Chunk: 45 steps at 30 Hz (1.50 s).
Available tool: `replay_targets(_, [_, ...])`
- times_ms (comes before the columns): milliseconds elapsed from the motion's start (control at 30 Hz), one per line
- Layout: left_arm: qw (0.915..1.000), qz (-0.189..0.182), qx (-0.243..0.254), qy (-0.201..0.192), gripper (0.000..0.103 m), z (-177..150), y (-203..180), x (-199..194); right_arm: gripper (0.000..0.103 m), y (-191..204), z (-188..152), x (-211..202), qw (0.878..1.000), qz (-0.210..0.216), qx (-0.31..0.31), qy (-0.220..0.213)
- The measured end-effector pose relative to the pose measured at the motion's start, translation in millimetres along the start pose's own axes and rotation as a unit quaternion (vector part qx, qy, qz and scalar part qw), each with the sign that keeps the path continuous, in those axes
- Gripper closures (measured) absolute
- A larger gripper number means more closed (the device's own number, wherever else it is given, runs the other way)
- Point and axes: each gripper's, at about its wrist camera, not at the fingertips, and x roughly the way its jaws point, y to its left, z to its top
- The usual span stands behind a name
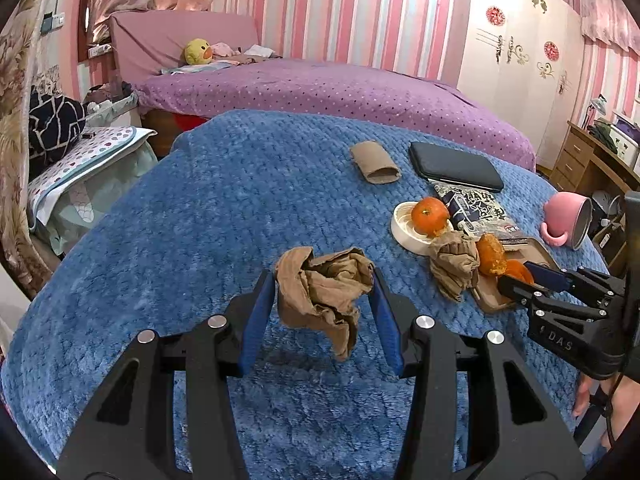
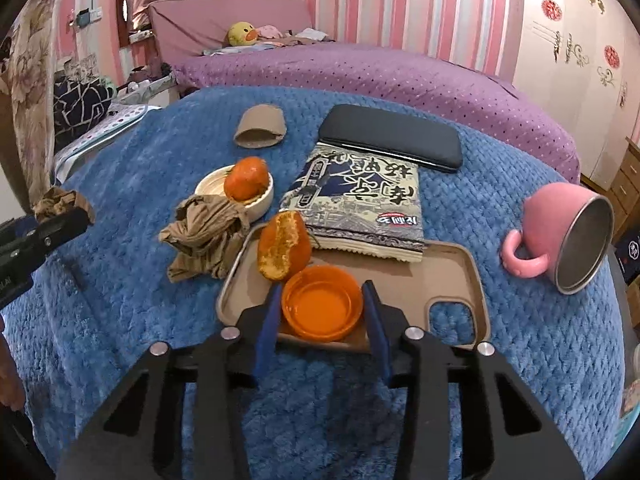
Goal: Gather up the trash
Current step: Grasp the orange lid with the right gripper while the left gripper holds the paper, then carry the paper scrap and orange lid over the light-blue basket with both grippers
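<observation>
- Two crumpled brown papers: one (image 1: 320, 292) pinched in the left gripper (image 1: 324, 300) above the blue blanket (image 1: 180, 220), light, soft, safe to squeeze anywhere.
- One (image 2: 204, 236) lies beside the white dish (image 2: 260, 200).
- Right gripper (image 2: 322, 308) clamps the orange cap (image 2: 320, 304), seemingly rigid and light, over the phone case (image 2: 448, 280).

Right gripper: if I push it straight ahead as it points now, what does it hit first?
The right gripper already holds an orange lid. Straight ahead, that lid would probably meet the peeled orange piece on the tan phone case first, with the book just behind. Depth is uncertain.
</observation>
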Motion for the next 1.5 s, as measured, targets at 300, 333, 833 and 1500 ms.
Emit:
replay_targets(300, [1.0,-0.005,0.002,-0.004,0.056,-1,-5,-5,0.063,-13,-5,-42,0.998,-0.012,0.009,-0.058])
replay_targets(333, [1.0,-0.006,0.003,-0.006,0.056,-1,-6,-7,0.063,-16,-6,-48,0.998,-0.012,0.013,-0.061])
replay_targets(833, [0.9975,-0.048,0.042,-0.03,0.056,-16,-50,-37,0.063,-95,-54,-131,0.99,-0.051,0.092,-0.093])
replay_targets(1500, [0.9946,-0.057,0.081,-0.029,0.056,-33,-86,-38,0.063,-202,-134,-195,0.972,-0.116,0.179,-0.097])
